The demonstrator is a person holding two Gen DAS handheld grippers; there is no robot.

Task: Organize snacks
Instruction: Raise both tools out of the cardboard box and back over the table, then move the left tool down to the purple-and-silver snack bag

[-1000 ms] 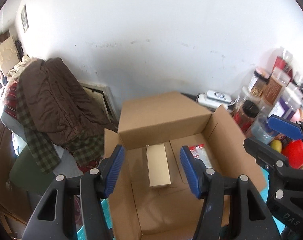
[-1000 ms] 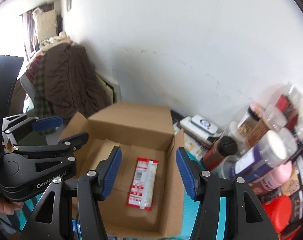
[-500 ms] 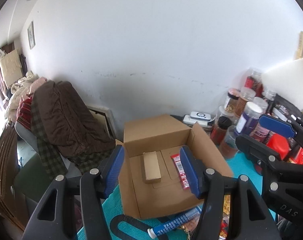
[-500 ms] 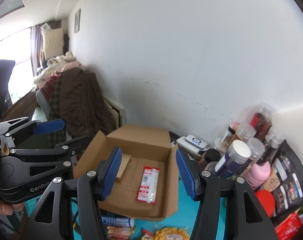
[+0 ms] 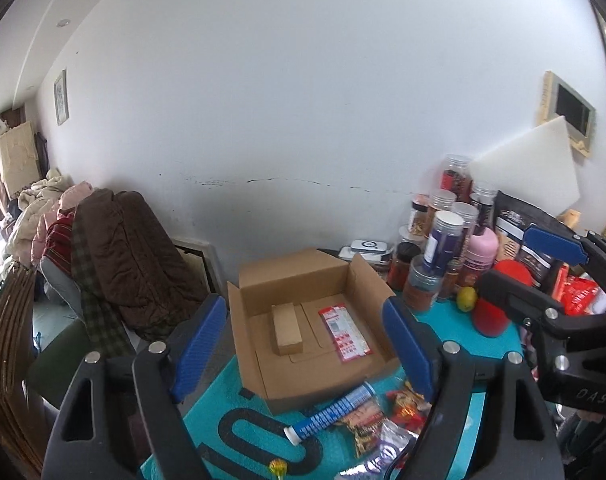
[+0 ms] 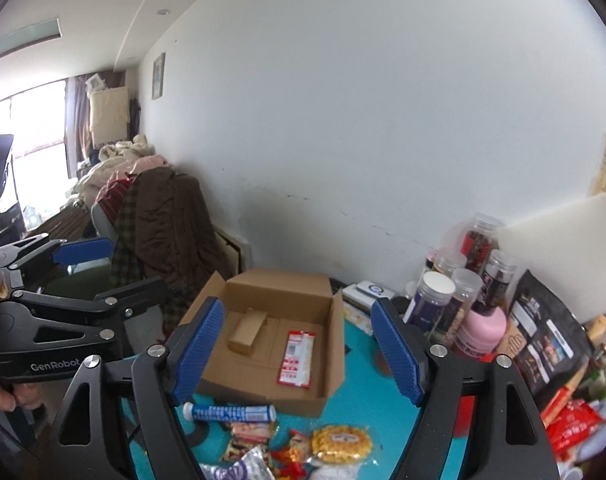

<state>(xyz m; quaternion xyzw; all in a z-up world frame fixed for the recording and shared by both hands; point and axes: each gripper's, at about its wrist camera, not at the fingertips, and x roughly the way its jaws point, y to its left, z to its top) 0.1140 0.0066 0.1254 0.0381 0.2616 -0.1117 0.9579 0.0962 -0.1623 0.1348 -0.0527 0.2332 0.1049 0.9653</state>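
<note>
Both grippers empty and spread, jaws just opened wider, nothing between them: left gripper (image 5: 305, 342); right gripper (image 6: 297, 352). Judged step: between placements, next snack to be chosen. Nearest, loose on the teal mat (image 6: 359, 404): blue-and-white tube (image 6: 229, 413), yellow round-wrapped snack (image 6: 341, 444), small crinkled packets (image 5: 367, 420); next move calls for lowering over one and closing. Beyond, open brown cardboard box (image 5: 255, 288) holds a small tan carton (image 5: 287, 328) and a red-and-white flat sachet (image 5: 345, 334), side by side, apart. Farther right, clear lidded jars (image 6: 455, 292) by the wall.
</note>
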